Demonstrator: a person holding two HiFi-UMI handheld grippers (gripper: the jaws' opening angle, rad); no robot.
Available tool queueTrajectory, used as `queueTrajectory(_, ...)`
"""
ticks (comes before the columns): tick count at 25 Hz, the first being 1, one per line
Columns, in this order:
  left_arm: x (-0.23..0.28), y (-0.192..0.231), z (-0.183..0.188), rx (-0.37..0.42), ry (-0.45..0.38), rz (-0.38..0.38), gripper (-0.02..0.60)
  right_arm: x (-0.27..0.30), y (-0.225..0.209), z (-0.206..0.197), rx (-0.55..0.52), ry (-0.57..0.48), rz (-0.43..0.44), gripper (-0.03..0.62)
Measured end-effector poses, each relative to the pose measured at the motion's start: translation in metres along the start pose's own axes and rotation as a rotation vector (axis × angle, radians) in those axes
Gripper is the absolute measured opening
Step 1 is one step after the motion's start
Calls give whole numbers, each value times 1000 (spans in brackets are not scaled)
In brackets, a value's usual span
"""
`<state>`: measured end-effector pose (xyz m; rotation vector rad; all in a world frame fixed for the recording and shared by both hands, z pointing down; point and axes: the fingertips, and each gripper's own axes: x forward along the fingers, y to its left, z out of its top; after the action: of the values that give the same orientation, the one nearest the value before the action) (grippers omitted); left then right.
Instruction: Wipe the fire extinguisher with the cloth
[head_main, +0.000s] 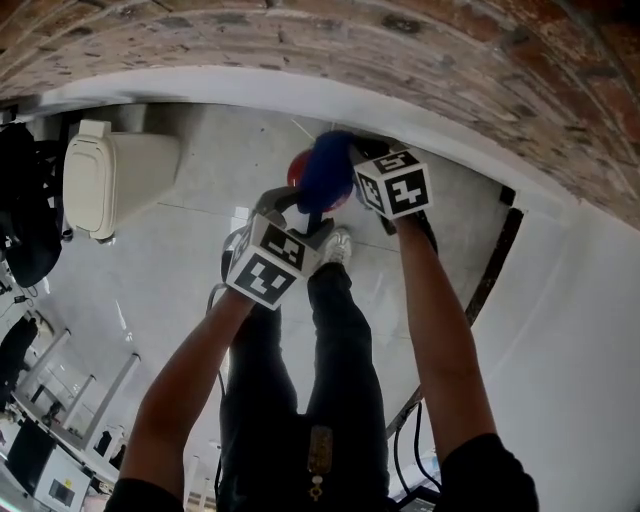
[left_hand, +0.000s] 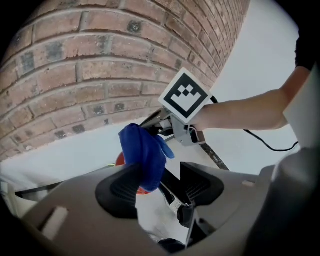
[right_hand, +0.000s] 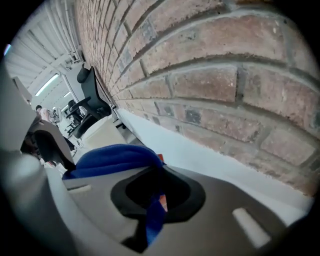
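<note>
A red fire extinguisher (head_main: 297, 168) stands on the pale floor against the white foot of a brick wall. A blue cloth (head_main: 325, 170) lies over its top. My right gripper (head_main: 345, 168) is shut on the cloth (right_hand: 112, 155), and a strip of it runs between the pads. The left gripper (head_main: 290, 212) sits just in front of the extinguisher. In the left gripper view its jaws (left_hand: 161, 187) stand apart around the extinguisher's black valve part (left_hand: 175, 196). Pale floor shows beside that part. The cloth (left_hand: 145, 152) hangs over the red body (left_hand: 120, 159), most of which is hidden.
The brick wall (head_main: 400, 50) and its white base (head_main: 480, 150) curve behind the extinguisher. A beige box (head_main: 110, 180) stands to the left. A dark strip (head_main: 495, 270) runs along the floor at the right. The person's legs and shoe (head_main: 338, 245) are close below the grippers.
</note>
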<state>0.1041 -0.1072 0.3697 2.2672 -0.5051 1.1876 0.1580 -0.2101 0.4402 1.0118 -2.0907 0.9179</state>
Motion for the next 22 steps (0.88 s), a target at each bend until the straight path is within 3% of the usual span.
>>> queueTrajectory(5,3,4,14,-38,-30,34,259,13,-17,1,17,7,-47,20)
queueTrajectory(8,3,6,14,-38,1,64,261,6,-17,-2,27,8,-68,18)
queueTrajectory(13,6,6,-3,-31,81,88,259,-30,13,-11,7,2,-1,18)
queueTrajectory(18,7,3,-4,-63,83,83,234,-61,47,-22,-17,-21,41,18)
queueTrajectory(22,5,4,-5,-68,75,102,233,-53,44,-21,-13,-14,25,18)
